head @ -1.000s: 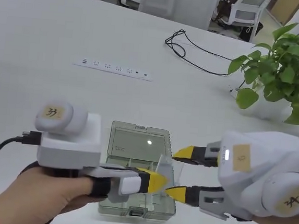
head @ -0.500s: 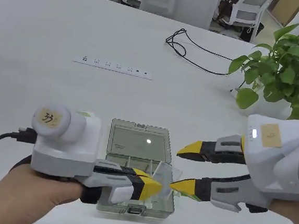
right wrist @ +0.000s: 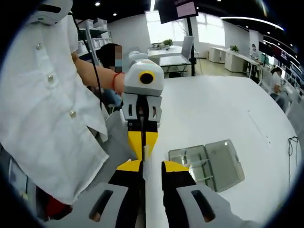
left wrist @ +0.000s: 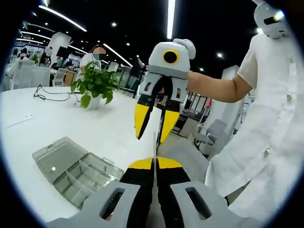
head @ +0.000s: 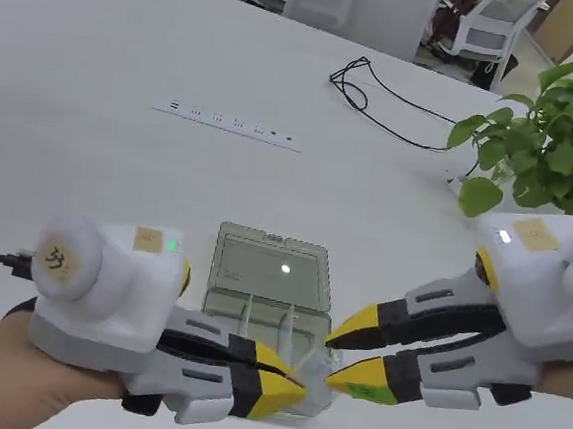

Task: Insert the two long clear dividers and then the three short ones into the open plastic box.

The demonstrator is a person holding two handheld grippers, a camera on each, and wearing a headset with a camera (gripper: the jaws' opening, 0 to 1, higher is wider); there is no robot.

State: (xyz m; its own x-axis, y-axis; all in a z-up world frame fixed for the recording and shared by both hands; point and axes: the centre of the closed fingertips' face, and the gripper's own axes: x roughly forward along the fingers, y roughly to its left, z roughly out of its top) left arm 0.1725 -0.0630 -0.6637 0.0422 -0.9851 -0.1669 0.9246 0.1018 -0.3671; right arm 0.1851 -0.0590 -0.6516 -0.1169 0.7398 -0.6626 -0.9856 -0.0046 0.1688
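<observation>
- Well, the white table (head: pixel 99 68) stretches far out beyond both grippers.
- Left gripper (head: pixel 291 393) is pressed together on a clear divider (right wrist: pixel 146 154). Right gripper (head: pixel 334 357) faces it tip to tip, jaws spread, seemingly either side of the divider's free end.
- Open plastic box (head: pixel 261 273) lies just under and beyond the meeting tips, with partitions showing inside.
- That divider looks feather-light, stiff, slick and easily cracked. I'd pinch it flat-on near one end, gently, leaving the lower edge free for the slots.

Open clear box (head: pixel 270 270), lid flat; clear divider (head: pixel 316 364) at near edge
</observation>
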